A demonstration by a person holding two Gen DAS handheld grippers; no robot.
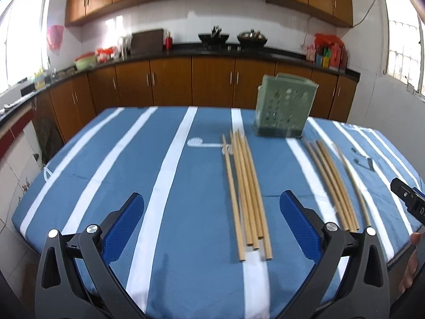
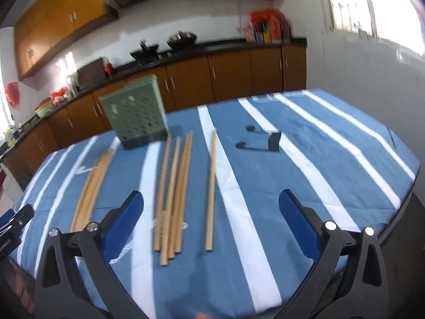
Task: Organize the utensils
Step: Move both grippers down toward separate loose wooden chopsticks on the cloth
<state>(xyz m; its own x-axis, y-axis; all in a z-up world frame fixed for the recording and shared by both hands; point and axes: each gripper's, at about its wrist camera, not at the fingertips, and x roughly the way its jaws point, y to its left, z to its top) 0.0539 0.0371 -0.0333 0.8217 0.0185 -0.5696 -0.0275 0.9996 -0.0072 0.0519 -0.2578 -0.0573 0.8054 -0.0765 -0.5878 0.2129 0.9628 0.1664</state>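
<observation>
Blue-padded fingers of the left gripper [image 1: 212, 212] stand spread wide above the near edge of the table, nothing between them but striped cloth and the near ends of a chopstick bundle. The right gripper [image 2: 211, 212] is spread just as wide and holds nothing; below its gap lie the near ends of a second bundle and a lone stick.

Seen from the left wrist, the left chopstick bundle [image 1: 247, 194] lies lengthwise on the blue and white tablecloth [image 1: 106, 159], its sticks touching one another, far tips pointing at the green holder. To its right, well apart, lies the right chopstick bundle [image 1: 333, 183], and just beside that the single chopstick [image 1: 354, 183], slightly bowed by the lens. The green perforated utensil holder [image 1: 285, 106] stands upright at the far side of the table, between the two bundles and just beyond their tips. It looks empty, though blur hides its inside.

Farther right on the cloth sits a small dark bracket [image 2: 273, 141] with two hooks, near the single stick's far end. Nothing lies between either gripper and the chopsticks. Behind the table run wooden cabinets [image 1: 170, 79] under a dark counter with two woks [image 1: 232, 37].
</observation>
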